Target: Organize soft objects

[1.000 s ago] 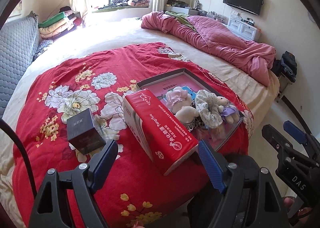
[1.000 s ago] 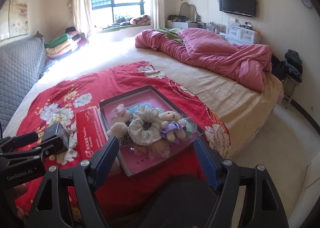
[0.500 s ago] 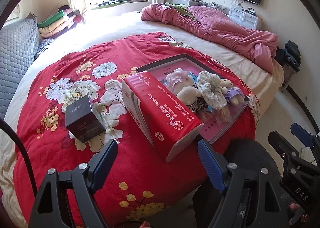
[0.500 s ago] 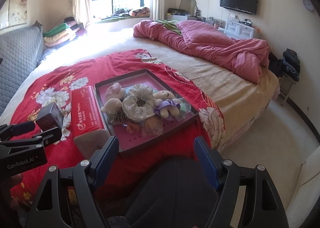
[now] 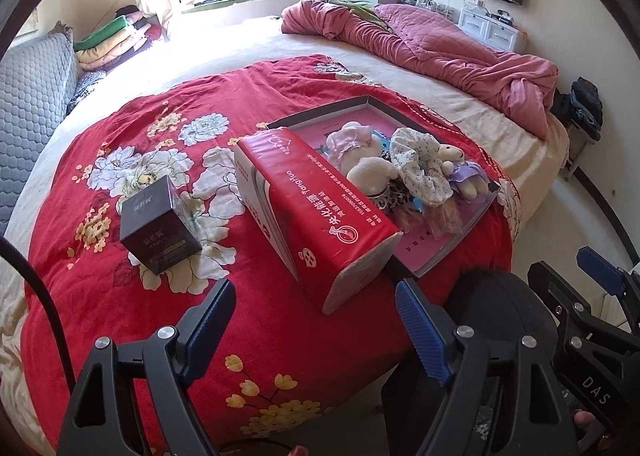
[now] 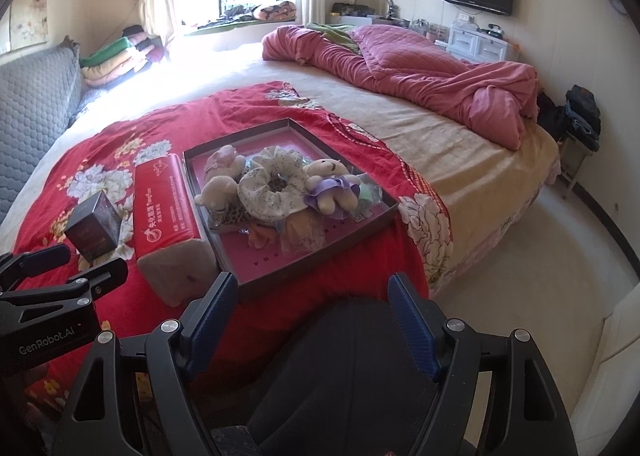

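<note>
A shallow tray (image 6: 256,280) with a pink floor sits on the red floral blanket (image 5: 160,160) near the bed's front edge. In it lie small plush bears (image 6: 328,184), a pink-dressed plush (image 5: 352,140), a floral scrunchie (image 6: 272,188) and other soft bits. The tray also shows in the left wrist view (image 5: 440,252). A red tissue pack (image 5: 316,208) lies against the tray's left side. My left gripper (image 5: 316,320) is open and empty, short of the pack. My right gripper (image 6: 312,316) is open and empty, short of the tray.
A dark cube box (image 5: 160,232) stands on the blanket left of the tissue pack. A pink quilt (image 6: 420,68) is bunched at the far right of the bed. A grey padded headboard (image 6: 32,104) is at left. Floor lies to the right.
Both grippers have drawn back and up from the bed, so the tray and tissue pack appear farther away. Both stay open. The objects have not moved.
</note>
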